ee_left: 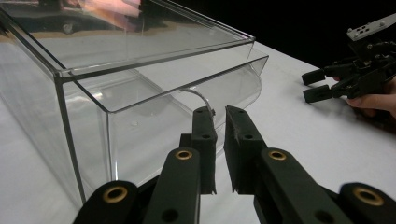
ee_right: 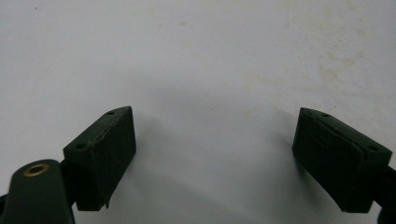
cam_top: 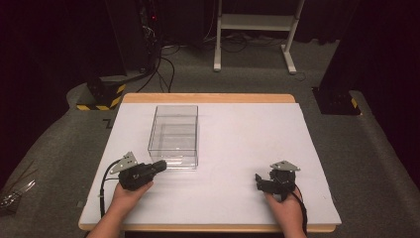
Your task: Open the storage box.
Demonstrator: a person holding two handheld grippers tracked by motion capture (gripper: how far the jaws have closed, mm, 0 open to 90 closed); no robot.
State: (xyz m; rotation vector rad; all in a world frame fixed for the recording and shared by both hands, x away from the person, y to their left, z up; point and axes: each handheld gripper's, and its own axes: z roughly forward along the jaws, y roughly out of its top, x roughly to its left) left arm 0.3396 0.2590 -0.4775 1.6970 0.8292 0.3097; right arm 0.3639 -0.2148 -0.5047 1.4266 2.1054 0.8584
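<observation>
A clear plastic box (cam_top: pixel 174 135) sits left of centre on the white table (cam_top: pixel 247 148). The left gripper (ee_left: pixel 219 116), jaws nearly pressed together, pinches the thin wire handle (ee_left: pixel 201 97) on the box's near end. The right gripper (cam_top: pixel 259 179), jaws spread wide, rests near the table's right front, well apart from the box.

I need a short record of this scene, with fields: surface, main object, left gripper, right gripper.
surface: white mat laid over a wooden table
main object: clear plastic box, left of centre, nothing visible inside
left gripper: left gripper at the box's near end, jaws almost closed beside a thin handle on a clear flap; contact unclear
right gripper: right gripper over bare mat, jaws wide apart, holding nothing
</observation>
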